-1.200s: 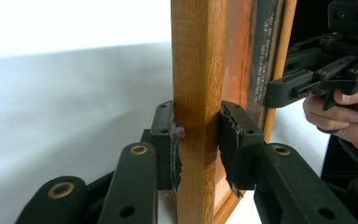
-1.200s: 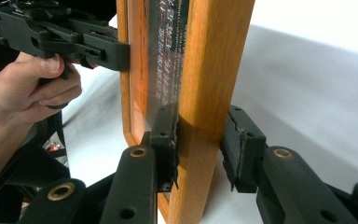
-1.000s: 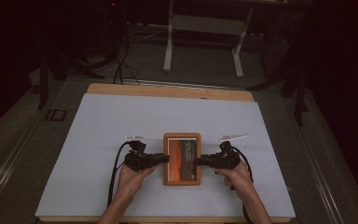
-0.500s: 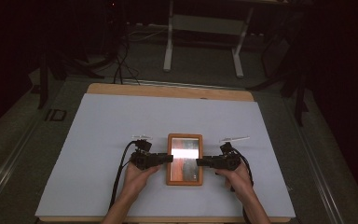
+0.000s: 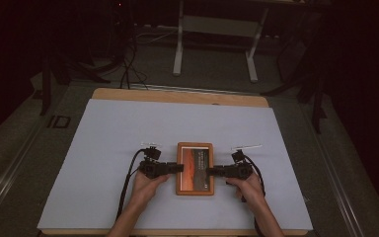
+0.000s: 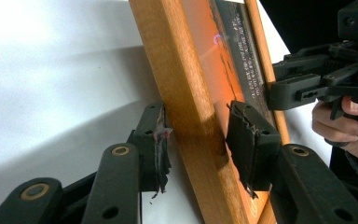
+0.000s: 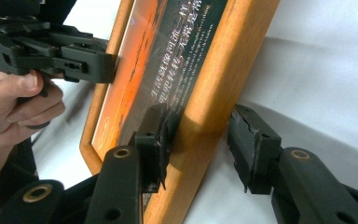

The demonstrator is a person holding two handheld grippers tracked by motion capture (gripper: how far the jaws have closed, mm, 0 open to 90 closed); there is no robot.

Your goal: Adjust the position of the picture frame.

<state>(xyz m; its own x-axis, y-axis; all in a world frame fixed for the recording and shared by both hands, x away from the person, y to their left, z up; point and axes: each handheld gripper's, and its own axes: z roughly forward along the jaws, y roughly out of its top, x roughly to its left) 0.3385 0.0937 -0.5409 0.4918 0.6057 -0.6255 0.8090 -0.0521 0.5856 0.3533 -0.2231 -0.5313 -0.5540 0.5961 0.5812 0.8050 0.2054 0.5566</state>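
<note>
Currently: orange-printed picture in wooden frame (image 5: 195,168) lies flat at surface's (image 5: 103,128) six o'clock. Left hand-held gripper (image 5: 177,168) and right hand-held gripper (image 5: 211,171), just opening, straddle its edges, released. Placement apparently done; withdrawal remains.

1. The wooden picture frame (image 5: 195,168) is lying flat at the middle of the white sheet (image 5: 128,128), taking up the room between the two hands.
2. The left gripper (image 5: 177,168) and right gripper (image 5: 210,172) are flanking the frame's two sides, blocking any sideways approach to it; their jaws have just been opening, with a frame rail between each pair.
3. The sheet beyond the frame is lying free.
</note>
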